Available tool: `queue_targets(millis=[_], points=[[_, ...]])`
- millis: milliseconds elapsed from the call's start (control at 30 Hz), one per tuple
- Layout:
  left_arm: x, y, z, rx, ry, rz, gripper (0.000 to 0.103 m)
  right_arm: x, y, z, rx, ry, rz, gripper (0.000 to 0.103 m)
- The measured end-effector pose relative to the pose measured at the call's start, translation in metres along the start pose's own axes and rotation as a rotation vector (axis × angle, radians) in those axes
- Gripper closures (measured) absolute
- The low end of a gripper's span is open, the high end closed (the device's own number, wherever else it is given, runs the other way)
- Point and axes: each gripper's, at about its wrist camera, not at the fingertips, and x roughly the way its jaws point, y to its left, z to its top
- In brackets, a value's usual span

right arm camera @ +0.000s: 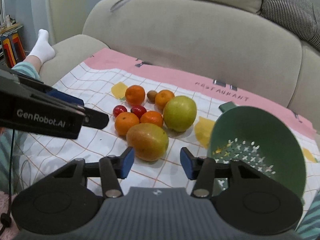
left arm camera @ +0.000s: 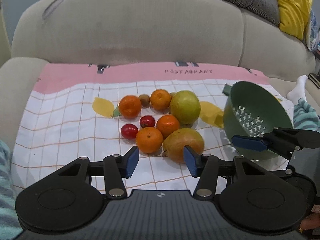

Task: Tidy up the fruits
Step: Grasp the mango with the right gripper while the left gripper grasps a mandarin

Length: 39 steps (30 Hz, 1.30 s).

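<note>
Both tools gape empty, left tool and right tool hovering just short of the mango near the cloth's front edge, w/ colander beside: heavy, smooth-skinned, bruisable (prob. slippery), so grip across its middle.

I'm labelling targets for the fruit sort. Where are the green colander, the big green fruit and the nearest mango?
green colander [right arm camera: 266, 132], right wrist view, on its inner wall.
big green fruit [left arm camera: 185, 108], left wrist view, on the middle of its skin.
nearest mango [right arm camera: 148, 141], right wrist view, on its orange-green flank.
</note>
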Motion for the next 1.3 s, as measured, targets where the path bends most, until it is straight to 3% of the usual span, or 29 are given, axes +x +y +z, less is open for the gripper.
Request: queue_targets(millis=[167, 333, 733, 1000, 1100, 1300], points=[[0.018, 0.006, 0.002, 0.019, 0.017, 0.057, 0.05, 0.02, 0.002, 0.002, -0.015, 0.017, 0.008, 0.05], [0.034, 0.013, 0.008, 0.024, 0.053, 0.079, 0.051, 0.037, 0.004, 0.005, -0.045, 0.03, 0.007, 0.038], [0.065, 0.032, 0.013, -0.042, 0.123, -0.018, 0.051, 0.069, 0.014, 0.012, -0.129, 0.046, 0.003, 0.028], [0.074, 0.04, 0.01, -0.09, 0.127, -0.068, 0.05, 0.086, 0.021, 0.016, -0.157, 0.054, 0.015, 0.03], [0.077, 0.041, 0.009, -0.103, 0.121, -0.079, 0.05, 0.086, 0.021, 0.014, -0.16, 0.06, 0.02, 0.037], [0.086, 0.04, 0.008, -0.118, 0.124, -0.089, 0.05, 0.082, 0.018, 0.012, -0.143, 0.071, 0.028, 0.037]])
